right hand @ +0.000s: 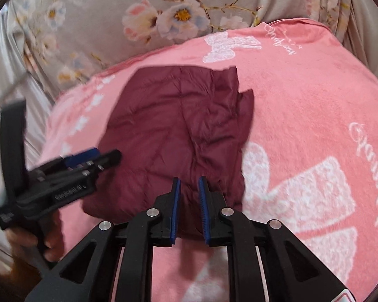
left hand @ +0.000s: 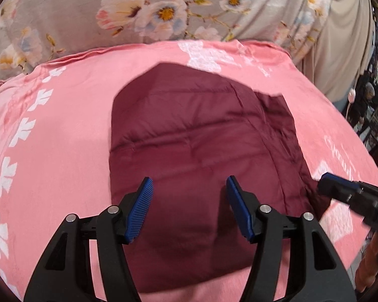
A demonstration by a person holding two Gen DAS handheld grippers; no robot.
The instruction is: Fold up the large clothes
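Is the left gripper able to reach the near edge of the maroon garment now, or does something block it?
Probably yes. The left gripper hangs open right above the maroon garment on the pink blanket, nothing between them. The right gripper stays off at the garment's right edge.

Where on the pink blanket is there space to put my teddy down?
The pink blanket lies bare to the right of the maroon garment, out to the blanket's edge, and in a strip on its left by the white leaf prints. The middle is taken by the garment, with the left gripper and right gripper above its near end.
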